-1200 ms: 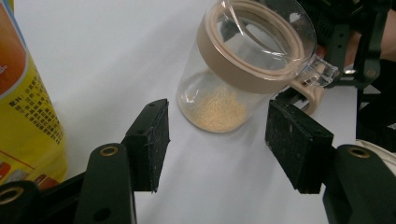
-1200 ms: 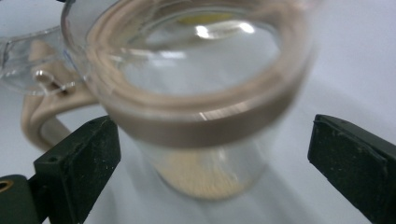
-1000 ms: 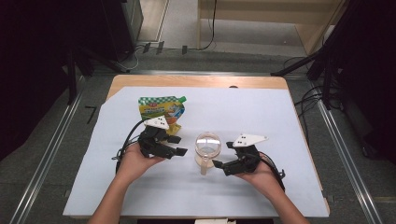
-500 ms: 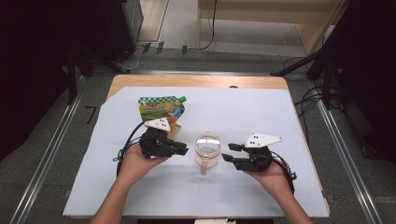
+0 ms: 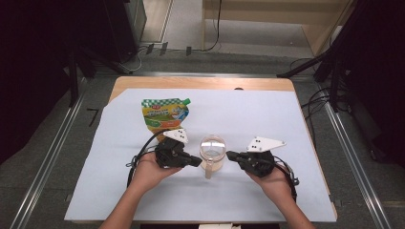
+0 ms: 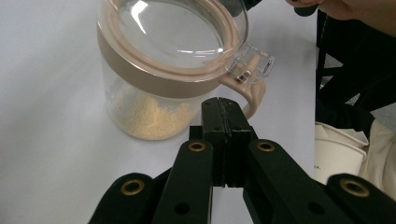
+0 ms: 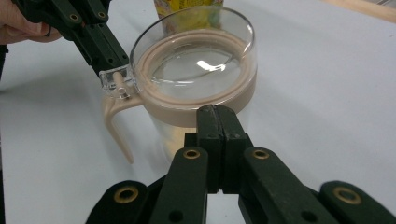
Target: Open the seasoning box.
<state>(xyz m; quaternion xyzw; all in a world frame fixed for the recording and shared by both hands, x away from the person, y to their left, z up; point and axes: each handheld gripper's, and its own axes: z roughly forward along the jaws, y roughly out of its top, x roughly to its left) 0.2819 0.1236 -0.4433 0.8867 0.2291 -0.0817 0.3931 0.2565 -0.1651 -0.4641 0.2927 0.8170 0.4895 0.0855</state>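
Currently I read the left hand-held gripper (image 5: 197, 161) with its two black jaws pressed flat together, nothing between them; they have just been closing. In the left gripper view the joined tips (image 6: 225, 112) sit just in front of the clear glass jar with a beige collar, beige handle and transparent lid (image 6: 173, 70), close to the handle, but I cannot tell whether they touch it.

The right hand-held gripper (image 5: 230, 154) is likewise pressed together on nothing, its jaws also having just been closing. In the right gripper view its tips (image 7: 215, 114) stand right at the beige collar of the jar (image 7: 196, 74); contact cannot be confirmed.

The jar (image 5: 213, 151) stands upright on the pale blue sheet (image 5: 267, 114) that covers the wooden tabletop (image 5: 200, 82), nearer the front edge than the back, about midway between the left and right edges. It sits between the two grippers. A layer of pale yellow grains lies at its bottom. Its handle points toward the front edge.

A green and yellow printed spouted pouch (image 5: 165, 114) lies flat behind the left gripper, toward the back-left corner, apart from the jar.
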